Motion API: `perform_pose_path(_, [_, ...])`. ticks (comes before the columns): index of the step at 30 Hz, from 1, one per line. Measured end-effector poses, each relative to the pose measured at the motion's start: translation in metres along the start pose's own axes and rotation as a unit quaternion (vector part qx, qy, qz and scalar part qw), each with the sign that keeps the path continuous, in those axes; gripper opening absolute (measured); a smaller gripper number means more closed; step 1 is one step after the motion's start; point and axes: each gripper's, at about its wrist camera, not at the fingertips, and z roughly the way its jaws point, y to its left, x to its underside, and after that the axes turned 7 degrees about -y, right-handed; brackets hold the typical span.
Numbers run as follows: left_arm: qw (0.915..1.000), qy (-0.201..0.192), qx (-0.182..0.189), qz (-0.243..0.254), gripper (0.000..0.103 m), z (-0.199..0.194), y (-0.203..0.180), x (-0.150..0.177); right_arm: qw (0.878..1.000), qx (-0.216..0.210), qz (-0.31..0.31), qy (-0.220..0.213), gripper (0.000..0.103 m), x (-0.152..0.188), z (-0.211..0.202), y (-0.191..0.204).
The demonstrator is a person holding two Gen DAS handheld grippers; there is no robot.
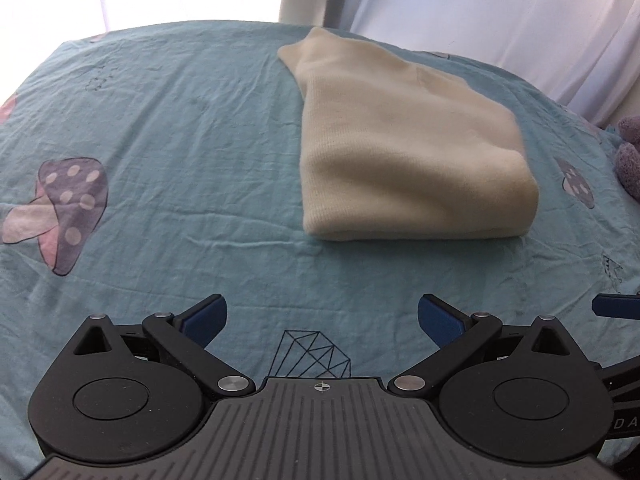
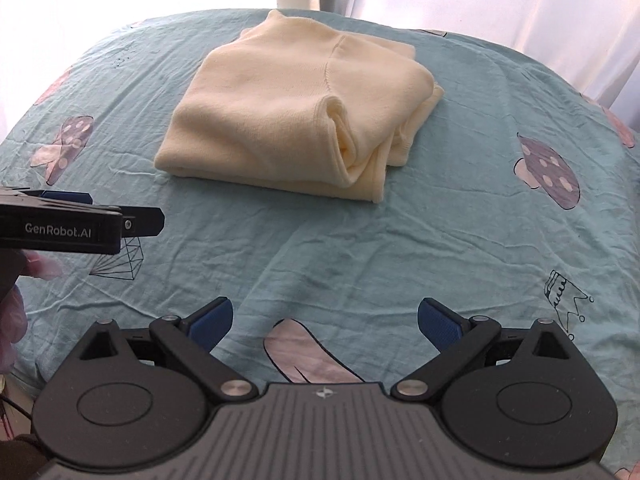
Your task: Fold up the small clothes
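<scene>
A small cream-yellow knitted garment [image 2: 288, 112] lies folded into a thick, layered bundle on the teal printed bedsheet [image 2: 440, 232], its loose hems bunched along one side.

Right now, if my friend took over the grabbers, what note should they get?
Left gripper: open, empty, above the sheet.
Right gripper: open, empty, also clear of the cloth.
The cream garment lies folded in a bundle on the blue mushroom sheet, touched by neither gripper.
Done: it looks folded.
Left: maybe tidy the loose layers on its right edge; no other clothes visible.
</scene>
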Motion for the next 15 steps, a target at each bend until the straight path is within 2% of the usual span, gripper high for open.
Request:
perform_pose_path(8, [0.9987,-0.012,-0.041,0.027,0.103,-0.0091,-0.0053,0.0013,1.0,0.007,0.006,-0.017,0.099,-0.0004,-0.0072,0.0062])
perform_pose_path(15, [0.9983,-0.011,-0.04,0.041,0.103,-0.0088,-0.0096,0.0025,0.999,0.041,0.022,-0.017,0.099,-0.0041,-0.0061,0.0078])
